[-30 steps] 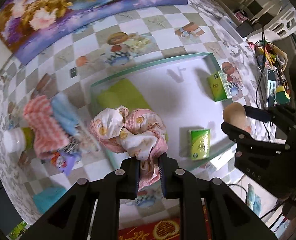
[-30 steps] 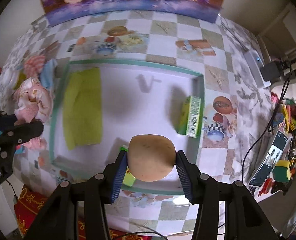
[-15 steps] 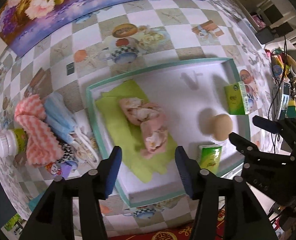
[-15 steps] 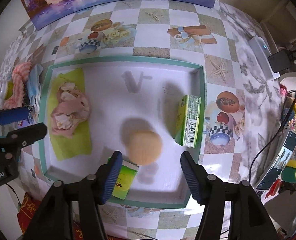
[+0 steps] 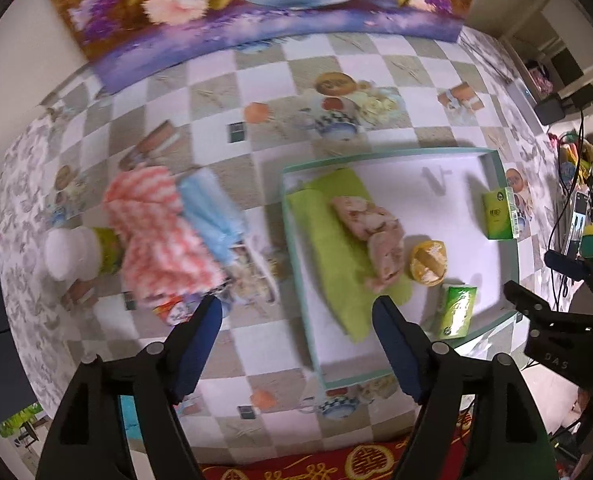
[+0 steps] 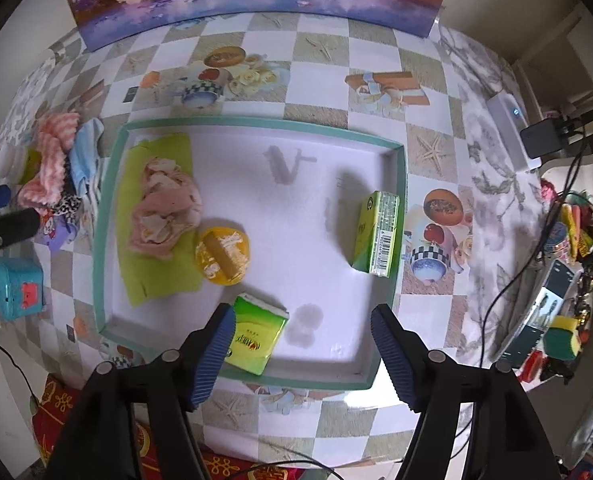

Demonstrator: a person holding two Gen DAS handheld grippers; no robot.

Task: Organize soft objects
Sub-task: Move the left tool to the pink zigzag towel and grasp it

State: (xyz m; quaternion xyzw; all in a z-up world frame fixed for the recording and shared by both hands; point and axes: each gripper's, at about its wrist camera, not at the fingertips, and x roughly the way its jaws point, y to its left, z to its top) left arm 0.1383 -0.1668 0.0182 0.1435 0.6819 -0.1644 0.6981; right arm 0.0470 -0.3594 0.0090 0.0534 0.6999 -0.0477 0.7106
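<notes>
A white tray with a teal rim lies on the checked tablecloth. In it a pink patterned cloth lies on a green cloth. A round yellow sponge rests beside them. Two green tissue packs are also in the tray. My left gripper is open and empty, above the tray's left edge. My right gripper is open and empty, above the tray's near side.
Left of the tray sits a pile with a pink striped cloth, a blue cloth and a white-capped bottle. A teal box stands near the front left. Cables and clutter lie at the right.
Both grippers have pulled back and up from the tray. The left view has swung toward the pile at the left. The sponge has rolled leftward and now rests against the cloths.
</notes>
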